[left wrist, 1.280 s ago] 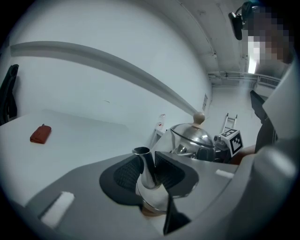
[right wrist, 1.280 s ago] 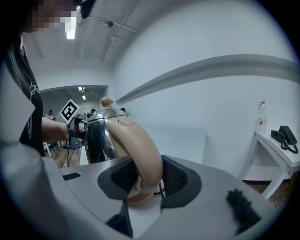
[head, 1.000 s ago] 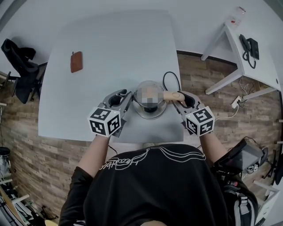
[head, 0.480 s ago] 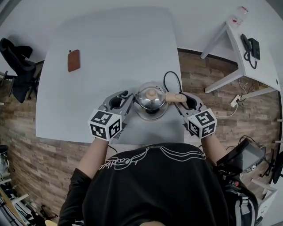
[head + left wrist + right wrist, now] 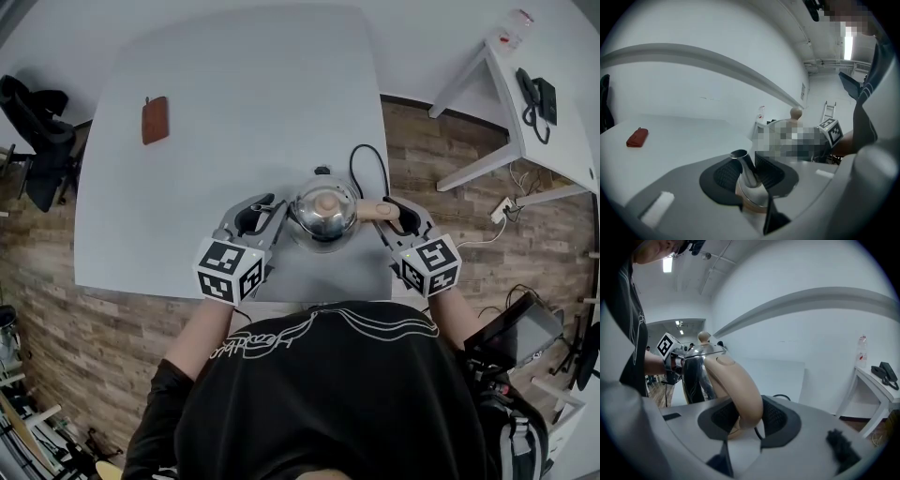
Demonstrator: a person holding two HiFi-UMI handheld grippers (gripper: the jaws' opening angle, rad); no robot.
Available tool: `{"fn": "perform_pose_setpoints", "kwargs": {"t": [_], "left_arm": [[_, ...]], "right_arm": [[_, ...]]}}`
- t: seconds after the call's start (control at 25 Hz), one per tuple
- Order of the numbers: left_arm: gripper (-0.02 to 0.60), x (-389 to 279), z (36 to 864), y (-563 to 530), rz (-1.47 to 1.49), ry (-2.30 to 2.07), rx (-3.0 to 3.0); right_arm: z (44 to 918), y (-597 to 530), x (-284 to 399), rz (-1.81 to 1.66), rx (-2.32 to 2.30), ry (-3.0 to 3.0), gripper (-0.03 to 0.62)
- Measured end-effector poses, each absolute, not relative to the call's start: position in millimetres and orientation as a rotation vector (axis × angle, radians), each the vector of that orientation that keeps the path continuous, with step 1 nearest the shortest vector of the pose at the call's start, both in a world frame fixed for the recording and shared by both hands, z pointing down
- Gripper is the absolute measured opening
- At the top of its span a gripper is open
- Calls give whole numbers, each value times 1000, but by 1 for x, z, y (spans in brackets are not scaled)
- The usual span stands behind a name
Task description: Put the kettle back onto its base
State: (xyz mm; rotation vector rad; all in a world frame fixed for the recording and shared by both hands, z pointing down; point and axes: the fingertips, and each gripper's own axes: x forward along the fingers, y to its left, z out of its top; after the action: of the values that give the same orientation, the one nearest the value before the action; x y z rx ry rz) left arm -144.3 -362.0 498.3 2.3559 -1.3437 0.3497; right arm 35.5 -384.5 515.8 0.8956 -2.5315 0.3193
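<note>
A shiny steel kettle (image 5: 323, 212) with a tan lid knob and a tan handle (image 5: 738, 386) is near the front edge of the white table (image 5: 234, 103). My left gripper (image 5: 279, 210) is shut on the kettle's spout (image 5: 743, 165), which runs between its dark pads. My right gripper (image 5: 384, 210) is shut on the tan handle. A black cord (image 5: 362, 165) loops out from under the kettle. The base is hidden beneath the kettle, and I cannot tell whether the kettle rests on it.
A brown pouch (image 5: 155, 120) lies at the table's far left. A second white table (image 5: 525, 112) with a black phone (image 5: 540, 96) stands to the right over wooden floor. A dark chair (image 5: 36, 141) stands left of the table.
Both grips are unchanged. Kettle, grippers and table all sit slightly higher in the head view, so the view shifted more than the hands.
</note>
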Motion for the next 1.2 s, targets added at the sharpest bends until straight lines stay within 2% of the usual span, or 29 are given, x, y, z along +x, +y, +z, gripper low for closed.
{"fn": "perform_pose_setpoints", "kwargs": {"t": [0.56,0.64,0.76,1.04,1.2], "left_arm": [[102,-146,499,-363,275,-1389,2330],[122,-149,501,-365,247,-1392,2305],[188,-156,505,-364,220,-1396,2253],[199,-175,507,-325,253,-1424,2206],[196,-164,486,-287,206,-1384,2226]], "right_arm": [[525,-388,39,431,984,-2554,141],[528,-389,41,415,1000,-2538,149],[538,-385,47,439,987,-2500,164],[528,-363,72,520,1048,-2493,181],[501,-322,70,510,1038,-2552,179]]}}
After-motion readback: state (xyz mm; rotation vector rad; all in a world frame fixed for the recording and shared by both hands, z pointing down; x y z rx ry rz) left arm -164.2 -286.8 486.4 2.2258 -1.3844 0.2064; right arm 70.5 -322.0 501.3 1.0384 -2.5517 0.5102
